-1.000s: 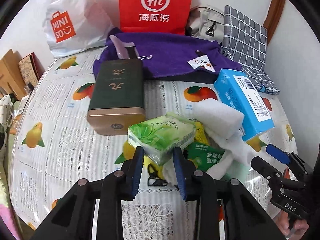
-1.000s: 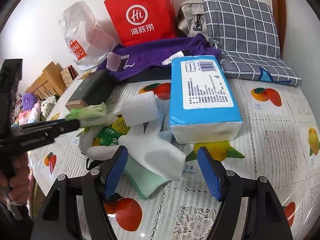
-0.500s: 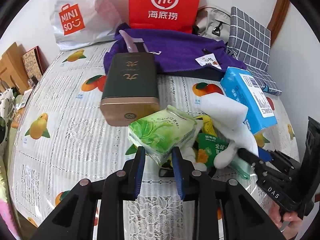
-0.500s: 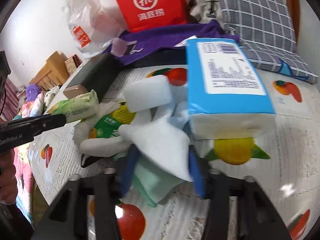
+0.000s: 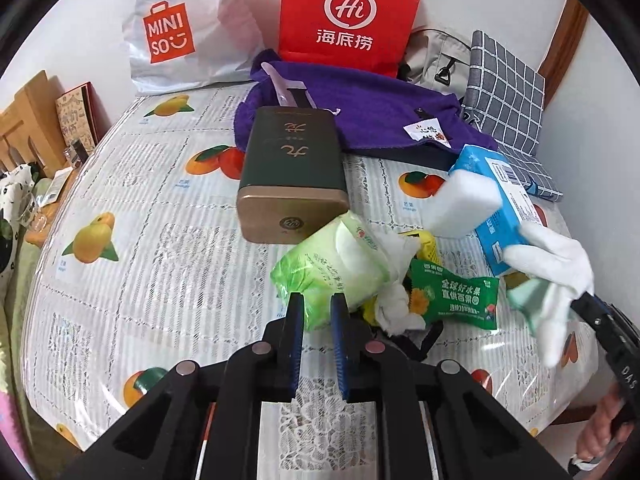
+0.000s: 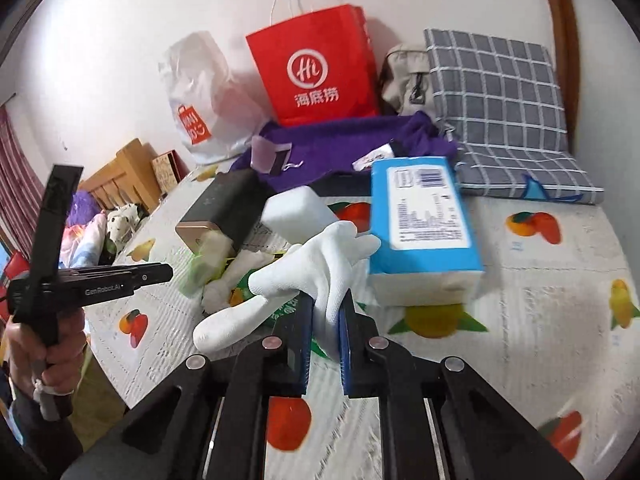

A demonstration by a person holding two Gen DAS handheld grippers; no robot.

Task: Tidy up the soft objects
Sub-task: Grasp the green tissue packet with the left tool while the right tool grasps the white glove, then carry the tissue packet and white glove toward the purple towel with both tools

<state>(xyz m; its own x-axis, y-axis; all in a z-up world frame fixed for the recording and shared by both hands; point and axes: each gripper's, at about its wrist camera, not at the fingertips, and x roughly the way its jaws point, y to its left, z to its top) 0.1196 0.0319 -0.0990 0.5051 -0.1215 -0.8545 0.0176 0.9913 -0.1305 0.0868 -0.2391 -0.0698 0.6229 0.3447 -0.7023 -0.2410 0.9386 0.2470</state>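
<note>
White glove (image 6: 316, 268) pinched and lifted by the right gripper (image 6: 324, 320).
Left gripper (image 5: 316, 312) is clamped on the green tissue pack (image 5: 336, 264) over the fruit-print bench (image 5: 140, 216).

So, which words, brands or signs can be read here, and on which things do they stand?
"MINISO": white plastic bag.
"Hi 海底捞": red paper bag.
"全球好水果": green snack packet.
"GenRobot.AI": black left gripper.
"DAS": right gripper.
Gold characters on dark green tin, blue tissue pack's label: unreadable.
</note>
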